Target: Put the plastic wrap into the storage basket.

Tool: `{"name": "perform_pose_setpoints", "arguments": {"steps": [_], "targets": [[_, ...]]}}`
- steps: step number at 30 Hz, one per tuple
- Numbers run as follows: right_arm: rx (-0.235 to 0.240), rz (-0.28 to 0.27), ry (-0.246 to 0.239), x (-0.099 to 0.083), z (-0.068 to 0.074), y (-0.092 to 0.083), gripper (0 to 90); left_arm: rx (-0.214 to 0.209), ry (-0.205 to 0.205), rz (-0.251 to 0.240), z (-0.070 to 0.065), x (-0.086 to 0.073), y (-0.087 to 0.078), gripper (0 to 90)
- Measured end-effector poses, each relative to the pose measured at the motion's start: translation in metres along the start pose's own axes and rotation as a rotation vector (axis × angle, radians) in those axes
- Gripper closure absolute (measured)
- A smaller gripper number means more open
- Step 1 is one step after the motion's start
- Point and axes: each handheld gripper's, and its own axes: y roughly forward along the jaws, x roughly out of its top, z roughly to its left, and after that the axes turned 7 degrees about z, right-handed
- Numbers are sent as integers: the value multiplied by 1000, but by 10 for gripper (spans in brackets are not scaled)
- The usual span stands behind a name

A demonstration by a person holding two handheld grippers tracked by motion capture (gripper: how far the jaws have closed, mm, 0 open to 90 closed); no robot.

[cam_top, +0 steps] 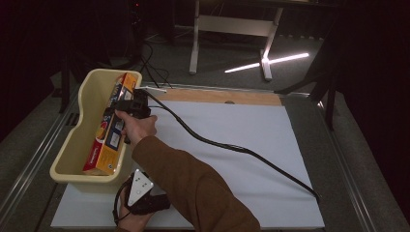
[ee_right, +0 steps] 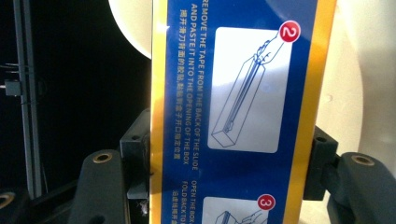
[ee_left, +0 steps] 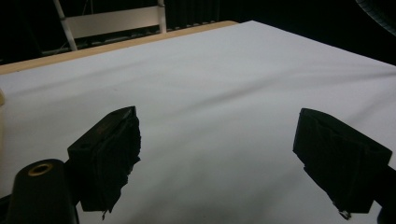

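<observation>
High view first: a cream plastic bin [cam_top: 82,125] sits at the 9 o'clock side of the white table sheet [cam_top: 241,145], and a long orange and blue box [cam_top: 109,128] leans inside it, its far end pointing toward 12 o'clock above the rim. The right gripper [cam_top: 126,107] reaches across to that box from the 3 o'clock side, its black cable [cam_top: 232,145] trailing over the sheet toward 4 o'clock. Right gripper view shows the jaws clamped against both long edges of the box [ee_right: 243,116], whose blue face with yellow borders carries printed instructions and numbered drawings. The left gripper [cam_top: 140,193] rests at 6 o'clock near the sheet's front edge, just in front of the bin, a grey plate on top. Left gripper view shows its jaws standing wide apart over bare white sheet [ee_left: 210,93], holding nothing.
</observation>
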Motion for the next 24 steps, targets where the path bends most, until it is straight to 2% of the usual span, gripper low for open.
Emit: {"name": "perform_pose_setpoints", "arguments": {"steps": [13,17,19,20,24], "targets": [[-7,15,8,2,0,-1,356,-1,-1,5,0,0,0,150],[-27,5,2,4,-1,-3,323,0,-3,4,0,0,0,150],[-30,17,2,5,-2,-4,348,-1,-3,4,0,0,0,149],[18,-2,-14,6,0,-9,379,-1,-2,5,0,0,1,150],[29,2,-41,5,11,-20,391,0,3,8,0,0,1,150]]}}
